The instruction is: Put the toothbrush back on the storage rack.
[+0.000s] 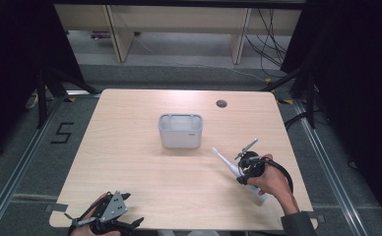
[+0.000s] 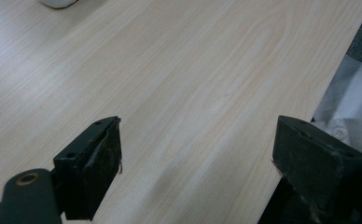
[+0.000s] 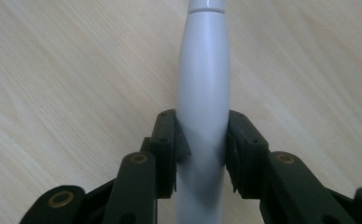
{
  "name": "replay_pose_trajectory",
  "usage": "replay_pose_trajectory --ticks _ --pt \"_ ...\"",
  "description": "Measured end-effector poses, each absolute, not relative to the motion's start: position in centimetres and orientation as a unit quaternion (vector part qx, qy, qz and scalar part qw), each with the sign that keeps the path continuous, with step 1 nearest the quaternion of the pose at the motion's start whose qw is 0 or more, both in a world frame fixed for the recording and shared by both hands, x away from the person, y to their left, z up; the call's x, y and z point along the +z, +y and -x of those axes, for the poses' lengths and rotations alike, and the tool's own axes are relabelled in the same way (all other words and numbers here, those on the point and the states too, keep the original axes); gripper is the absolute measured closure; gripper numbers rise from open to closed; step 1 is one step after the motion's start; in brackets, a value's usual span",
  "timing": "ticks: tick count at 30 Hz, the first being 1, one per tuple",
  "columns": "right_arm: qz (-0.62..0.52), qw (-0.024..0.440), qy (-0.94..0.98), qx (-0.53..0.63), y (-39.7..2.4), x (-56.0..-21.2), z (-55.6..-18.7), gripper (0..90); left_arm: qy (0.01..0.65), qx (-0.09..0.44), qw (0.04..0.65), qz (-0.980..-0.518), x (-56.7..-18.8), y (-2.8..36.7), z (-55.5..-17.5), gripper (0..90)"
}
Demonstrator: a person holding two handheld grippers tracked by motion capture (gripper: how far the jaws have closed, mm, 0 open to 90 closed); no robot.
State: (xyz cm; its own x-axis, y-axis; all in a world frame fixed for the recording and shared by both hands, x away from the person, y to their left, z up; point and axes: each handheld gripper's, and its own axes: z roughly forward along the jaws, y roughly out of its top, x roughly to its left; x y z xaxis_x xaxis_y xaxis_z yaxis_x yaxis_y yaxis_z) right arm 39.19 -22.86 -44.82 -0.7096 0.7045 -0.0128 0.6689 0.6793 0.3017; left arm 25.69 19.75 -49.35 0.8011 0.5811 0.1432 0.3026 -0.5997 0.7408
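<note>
A long white tapered stick-like object, perhaps an electric toothbrush handle (image 1: 231,167), lies slanted at the table's right. My right gripper (image 1: 245,169) is shut on its body; in the right gripper view both pads press the grey-white shaft (image 3: 202,93) from either side. A grey rectangular basket (image 1: 180,130) stands at the table's middle, apart from both grippers. My left gripper (image 1: 130,223) rests at the front left edge of the table. Its jaws stand wide apart in the left gripper view, open (image 2: 195,154), with bare wood between them.
The wooden table (image 1: 130,162) has a round cable hole (image 1: 221,103) at the back right. A white corner of something (image 2: 58,3) shows at the top of the left gripper view. Dark floor and cables surround the table.
</note>
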Motion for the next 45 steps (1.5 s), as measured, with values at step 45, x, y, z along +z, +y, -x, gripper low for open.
replay_pose_trajectory --ticks 45 --pt "-0.38 0.183 0.796 0.433 -19.8 -39.1 -43.6 66.5 0.243 0.187 0.357 -0.882 -49.2 19.8 -25.7 15.3"
